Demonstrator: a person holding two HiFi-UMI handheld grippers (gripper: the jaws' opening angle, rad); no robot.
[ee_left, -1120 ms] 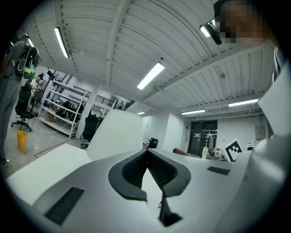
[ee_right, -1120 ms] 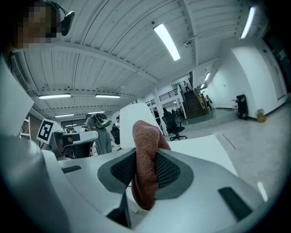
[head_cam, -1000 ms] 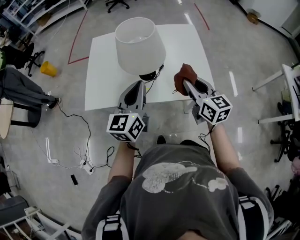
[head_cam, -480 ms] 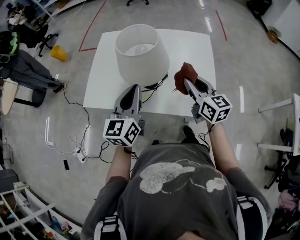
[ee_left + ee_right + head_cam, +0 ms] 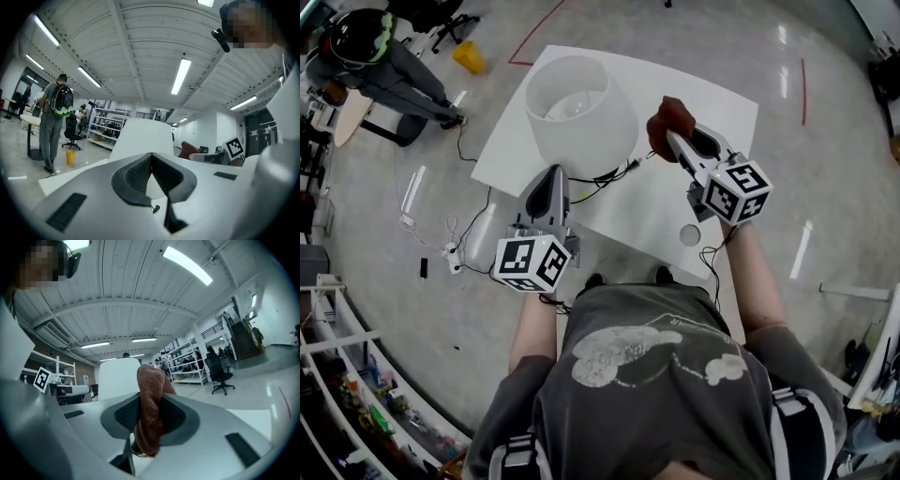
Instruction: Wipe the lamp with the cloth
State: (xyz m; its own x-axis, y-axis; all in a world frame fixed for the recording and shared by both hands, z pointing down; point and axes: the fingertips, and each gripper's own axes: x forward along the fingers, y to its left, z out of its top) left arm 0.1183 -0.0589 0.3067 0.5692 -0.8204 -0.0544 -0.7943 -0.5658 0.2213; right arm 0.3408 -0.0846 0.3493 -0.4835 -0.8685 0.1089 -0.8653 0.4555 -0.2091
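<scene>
Cloth (image 5: 149,408) is what my right fingers (image 5: 123,414) are clenched on: a rust-brown wad pinched between the pads and bulging up past the tips of the right gripper (image 5: 672,142). My left fingers (image 5: 133,174) are pressed tip to tip with nothing between them, so the left gripper (image 5: 554,174) is empty. The lamp (image 5: 581,112) stands upright on the white desk (image 5: 722,117), long axis vertical, with its wide white shade open toward my head camera. From the cloth it lies to my left, near but apart; a strip of desk shows between the wad and the shade's right flank. I judge the right hand better placed for the wipe, needing only a short sideways reach. The left gripper points at the lamp's foot from the near side and could steady it. A black cord (image 5: 614,173) trails from the foot across the desk between the two grippers, low enough that I doubt it blocks the shade. A person (image 5: 380,61) and a yellow bucket (image 5: 470,56) are on the floor, well apart from the desk.
</scene>
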